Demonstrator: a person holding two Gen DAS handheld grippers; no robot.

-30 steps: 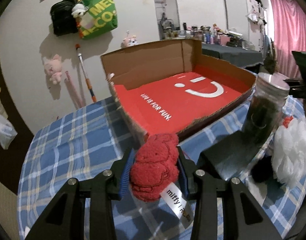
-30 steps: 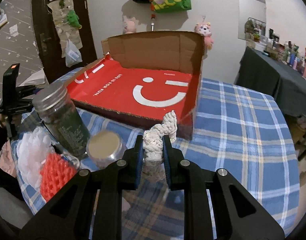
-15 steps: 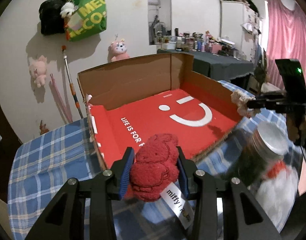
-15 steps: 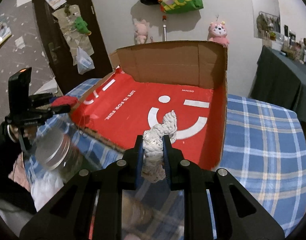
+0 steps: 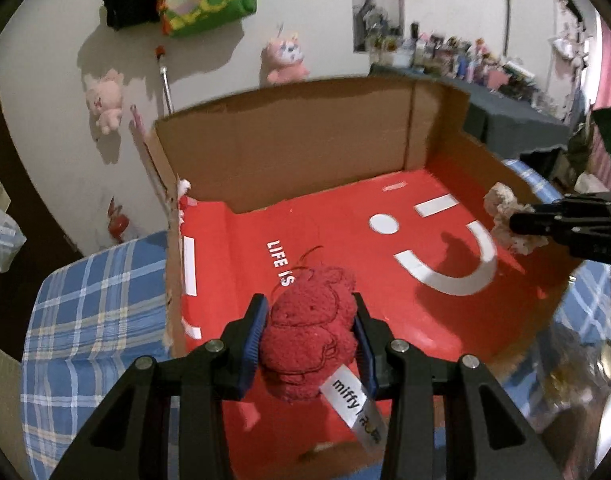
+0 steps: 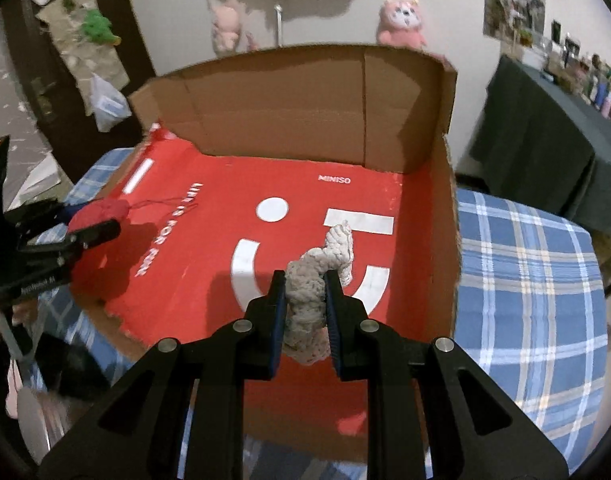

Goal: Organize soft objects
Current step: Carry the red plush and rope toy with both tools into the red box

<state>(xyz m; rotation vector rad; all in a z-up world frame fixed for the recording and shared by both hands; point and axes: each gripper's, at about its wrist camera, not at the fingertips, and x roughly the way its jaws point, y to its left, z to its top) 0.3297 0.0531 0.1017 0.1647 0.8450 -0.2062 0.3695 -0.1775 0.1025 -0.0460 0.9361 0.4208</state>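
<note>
The left gripper (image 5: 309, 332) squeezes a fuzzy red toy (image 5: 311, 336) between its fingers, low in the middle of the frame, above the red floor of the cardboard box (image 5: 289, 148). The right gripper (image 6: 304, 304) pinches a pale knitted toy (image 6: 317, 280) tight, also over the box. Nothing soft lies inside the box yet. Both toys look ready to drop in, so most of the tidying is probably left.

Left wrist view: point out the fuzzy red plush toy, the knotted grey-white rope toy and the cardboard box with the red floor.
Fuzzy red plush toy (image 5: 309, 336), left wrist view, its middle.
Knotted grey-white rope toy (image 5: 501, 210), left wrist view, its upper knot.
Cardboard box with the red floor (image 5: 289, 148), left wrist view, brown back wall.
</note>
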